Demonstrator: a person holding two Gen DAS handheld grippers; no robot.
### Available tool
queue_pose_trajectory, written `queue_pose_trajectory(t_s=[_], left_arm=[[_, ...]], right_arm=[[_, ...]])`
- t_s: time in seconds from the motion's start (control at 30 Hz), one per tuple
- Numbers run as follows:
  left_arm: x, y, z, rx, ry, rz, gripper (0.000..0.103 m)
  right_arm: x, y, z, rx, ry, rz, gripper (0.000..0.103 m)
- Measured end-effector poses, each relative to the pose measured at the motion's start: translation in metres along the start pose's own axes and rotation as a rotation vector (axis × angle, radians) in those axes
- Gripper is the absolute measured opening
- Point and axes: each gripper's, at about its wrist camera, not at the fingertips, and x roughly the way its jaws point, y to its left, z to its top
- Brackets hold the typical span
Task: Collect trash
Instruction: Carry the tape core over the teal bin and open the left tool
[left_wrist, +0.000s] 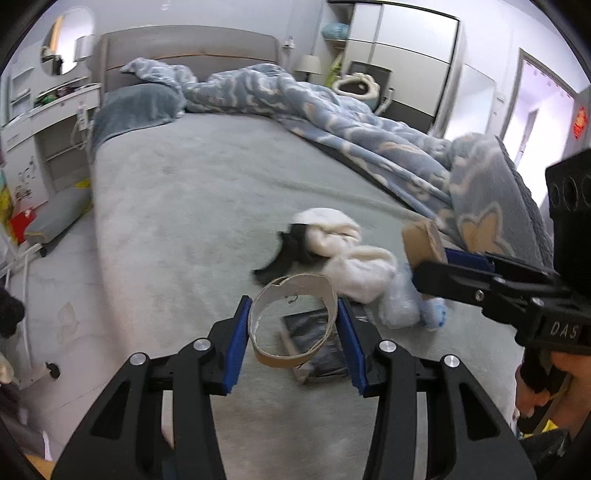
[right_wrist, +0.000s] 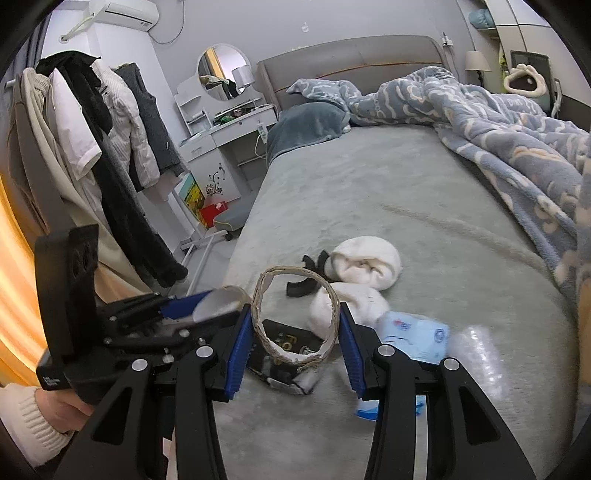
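My left gripper (left_wrist: 293, 301) is shut on a short cardboard tube (left_wrist: 295, 282), whose open end faces the camera above the grey bed (left_wrist: 184, 221). To its right, my right gripper (left_wrist: 417, 266) grips a second cardboard tube (left_wrist: 423, 242). In the right wrist view that gripper (right_wrist: 295, 310) has its blue pads pressed on both sides of its tube (right_wrist: 291, 360), and the left gripper (right_wrist: 236, 306) shows at the left with its tube (right_wrist: 218, 304). On the bed below lie a dark wrapper (right_wrist: 284, 339), a blue-and-white plastic packet (right_wrist: 413, 332) and clear bubble wrap (right_wrist: 480, 354).
White rolled socks (right_wrist: 369, 262) and a small black item (right_wrist: 306, 284) lie just beyond the tubes. A blue patterned blanket (right_wrist: 517, 147) is heaped along the right side of the bed. A clothes rack (right_wrist: 110, 129) and a dressing table (right_wrist: 229, 122) stand to the left.
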Motion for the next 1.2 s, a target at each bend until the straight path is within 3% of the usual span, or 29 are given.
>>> queue_pose_trajectory(t_s=[0.4,0.87,1.2], left_arm=[[-0.01,0.071,-0.026,-0.079,0.084,0.127,0.049],[-0.016,0.183,-0.09,-0.185,0.329,0.27,0.049],[-0.024,0.238,-0.143,-0.299,0.515,0.244,0.05]], right_arm=[[0.042,0.055,0.009,-0.036,0.038,0.057,0.045],[0.118,0.143,0.008,-0.109,0.162,0.131,0.046],[0.175,0.193,-0.015,-0.158,0.302,0.137,0.046]])
